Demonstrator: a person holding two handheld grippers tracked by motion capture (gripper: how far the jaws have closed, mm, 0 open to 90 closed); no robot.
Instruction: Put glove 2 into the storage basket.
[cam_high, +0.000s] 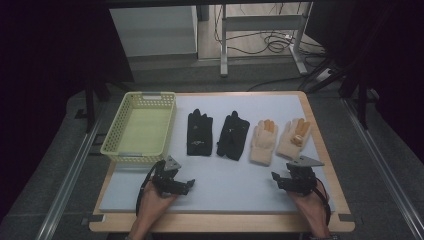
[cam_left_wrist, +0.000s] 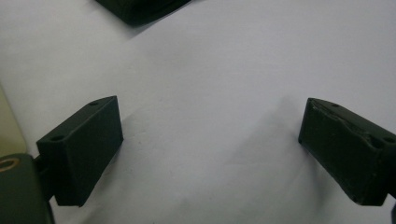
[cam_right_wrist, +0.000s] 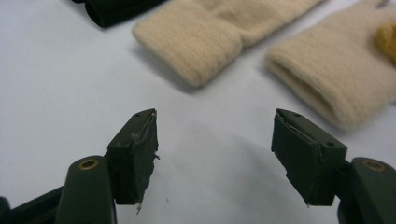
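In the right gripper view, the black glove (cam_right_wrist: 116, 10) at eleven o'clock is cut by the top edge; the right cream glove (cam_right_wrist: 336, 70) runs off at two o'clock.

Dim high view, dark around the pale table (cam_high: 225, 185); gripper views brighter, gloves beyond the fingers (cam_right_wrist: 135, 154) blurred, shadows soft.
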